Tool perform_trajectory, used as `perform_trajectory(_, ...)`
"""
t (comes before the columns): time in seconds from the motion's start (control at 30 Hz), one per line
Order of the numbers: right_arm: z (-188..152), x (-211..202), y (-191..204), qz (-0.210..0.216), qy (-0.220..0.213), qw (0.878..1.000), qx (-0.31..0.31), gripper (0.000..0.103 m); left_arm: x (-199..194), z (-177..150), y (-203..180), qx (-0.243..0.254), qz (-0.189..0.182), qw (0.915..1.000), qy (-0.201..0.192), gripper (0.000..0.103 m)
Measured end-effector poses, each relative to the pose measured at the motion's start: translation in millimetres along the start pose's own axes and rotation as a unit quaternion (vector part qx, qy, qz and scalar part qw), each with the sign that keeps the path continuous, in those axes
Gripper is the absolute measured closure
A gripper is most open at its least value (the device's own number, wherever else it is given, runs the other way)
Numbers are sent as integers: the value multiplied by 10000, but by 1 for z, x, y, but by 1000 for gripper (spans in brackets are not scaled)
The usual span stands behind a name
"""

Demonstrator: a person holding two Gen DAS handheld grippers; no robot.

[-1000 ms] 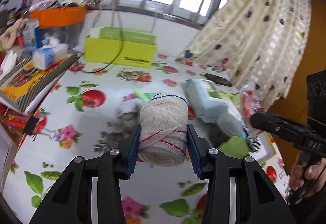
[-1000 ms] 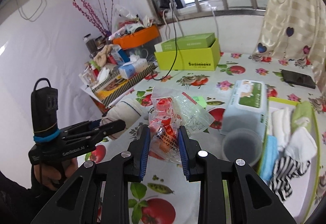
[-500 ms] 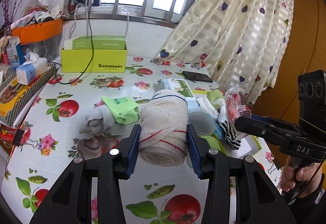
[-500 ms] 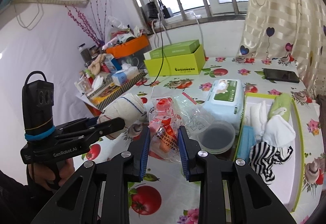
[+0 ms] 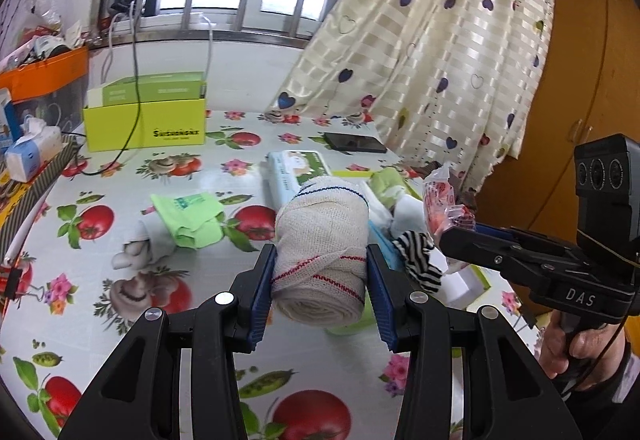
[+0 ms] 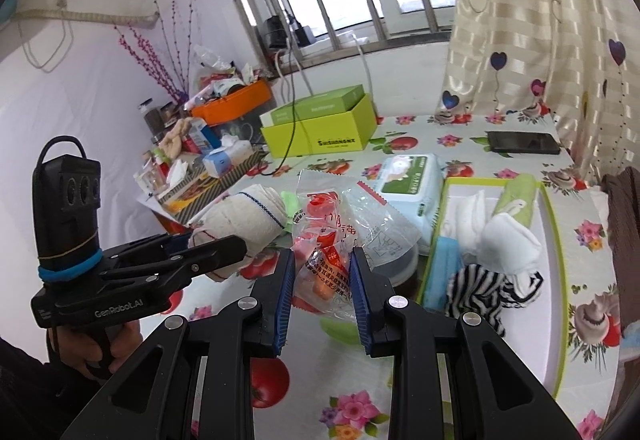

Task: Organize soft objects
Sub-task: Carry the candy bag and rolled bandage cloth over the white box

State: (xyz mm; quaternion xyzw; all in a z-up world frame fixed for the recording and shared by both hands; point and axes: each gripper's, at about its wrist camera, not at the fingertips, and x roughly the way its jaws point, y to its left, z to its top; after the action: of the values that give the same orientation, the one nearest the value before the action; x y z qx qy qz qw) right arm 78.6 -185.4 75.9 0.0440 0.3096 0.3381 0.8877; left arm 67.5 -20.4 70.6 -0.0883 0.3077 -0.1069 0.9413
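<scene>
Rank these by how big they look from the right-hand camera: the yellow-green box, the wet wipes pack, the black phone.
1. yellow-green box
2. wet wipes pack, close behind it and nearer the camera, so that ranking is unsure
3. black phone, clearly the smallest

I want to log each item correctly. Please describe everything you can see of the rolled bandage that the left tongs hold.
The bandage is a thick roll of cream, gauze-like woven cloth with red zigzag stitching near the close end and a dark blue line at the far end. Its loose wrap looks slightly wrinkled. It lies lengthwise between the left tongs, whose blue ribbed pads press both sides, and is lifted above the tablecloth. Nothing else visibly touches it.
</scene>
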Motion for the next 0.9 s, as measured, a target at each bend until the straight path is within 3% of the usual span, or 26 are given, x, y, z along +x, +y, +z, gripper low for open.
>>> perform_trajectory(0.57,-12,-39,-66,-592,-242,9963,573,77,19,6,-42,274,-312,9991,94,58)
perform_trajectory(0.9,-34,-23,-97,-858,176,9929,809,77,32,4,-53,373,-431,9981,232,58)
